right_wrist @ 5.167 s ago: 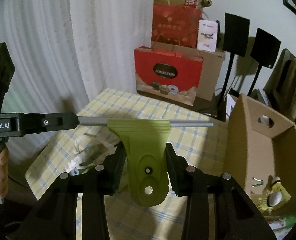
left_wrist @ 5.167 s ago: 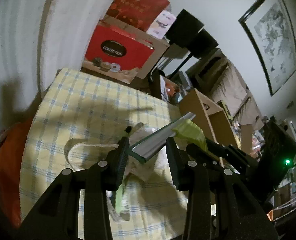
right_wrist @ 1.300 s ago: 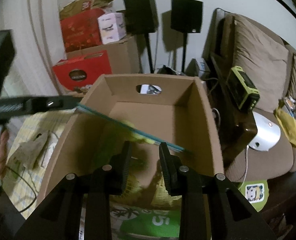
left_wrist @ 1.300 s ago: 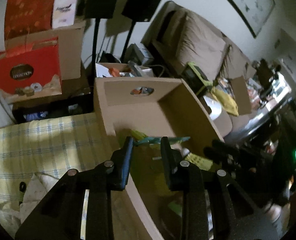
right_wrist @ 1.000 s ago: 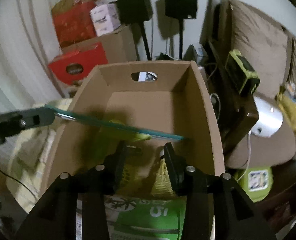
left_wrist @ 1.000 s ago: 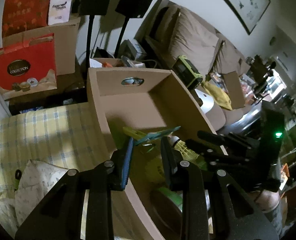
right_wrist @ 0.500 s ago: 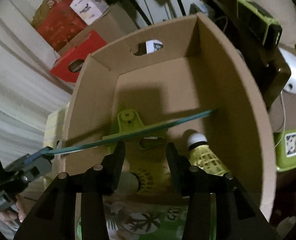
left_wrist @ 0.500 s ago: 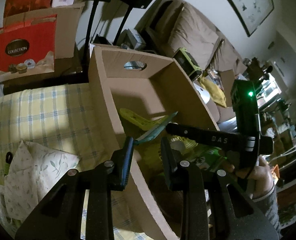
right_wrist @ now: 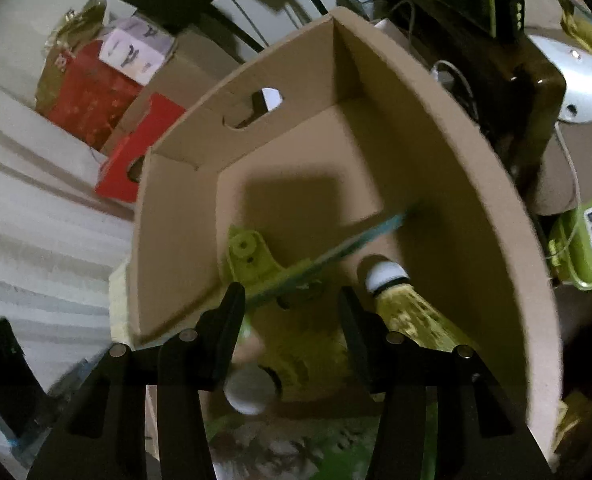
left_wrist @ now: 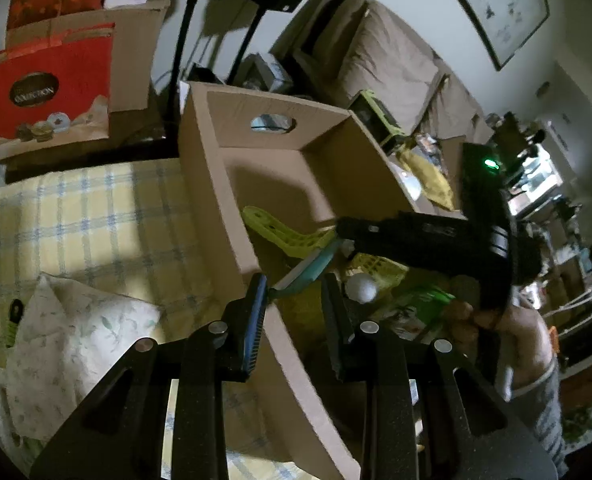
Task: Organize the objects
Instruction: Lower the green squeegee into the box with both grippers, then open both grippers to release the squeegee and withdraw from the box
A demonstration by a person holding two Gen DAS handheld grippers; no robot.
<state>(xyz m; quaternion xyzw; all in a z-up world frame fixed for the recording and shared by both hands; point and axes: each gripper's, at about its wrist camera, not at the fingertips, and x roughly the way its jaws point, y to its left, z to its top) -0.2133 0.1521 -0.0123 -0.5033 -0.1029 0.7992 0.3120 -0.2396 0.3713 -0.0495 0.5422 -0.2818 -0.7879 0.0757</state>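
A green squeegee (left_wrist: 284,236) with a teal blade (left_wrist: 308,272) lies inside the open cardboard box (left_wrist: 216,184). In the right wrist view the squeegee (right_wrist: 256,260) rests on the box floor and its blade (right_wrist: 356,240) slants up to the right. My left gripper (left_wrist: 294,300) is open at the box's near left wall, the blade's end between its fingers. My right gripper (right_wrist: 290,312) is open just above the squeegee, inside the box (right_wrist: 476,200). Its body shows in the left wrist view (left_wrist: 416,236).
Yellow shuttlecocks (right_wrist: 400,292) and a white ball (left_wrist: 360,288) lie in the box with green packaging (right_wrist: 296,440). A checked tablecloth (left_wrist: 76,208) with a floral cloth (left_wrist: 76,336) lies left of the box. Red gift boxes (left_wrist: 44,92), speaker stands and a sofa (left_wrist: 384,68) stand behind.
Both grippers carried the squeegee from over the table into the box. Both pairs of jaws have opened wider, and the squeegee now lies on the box floor.
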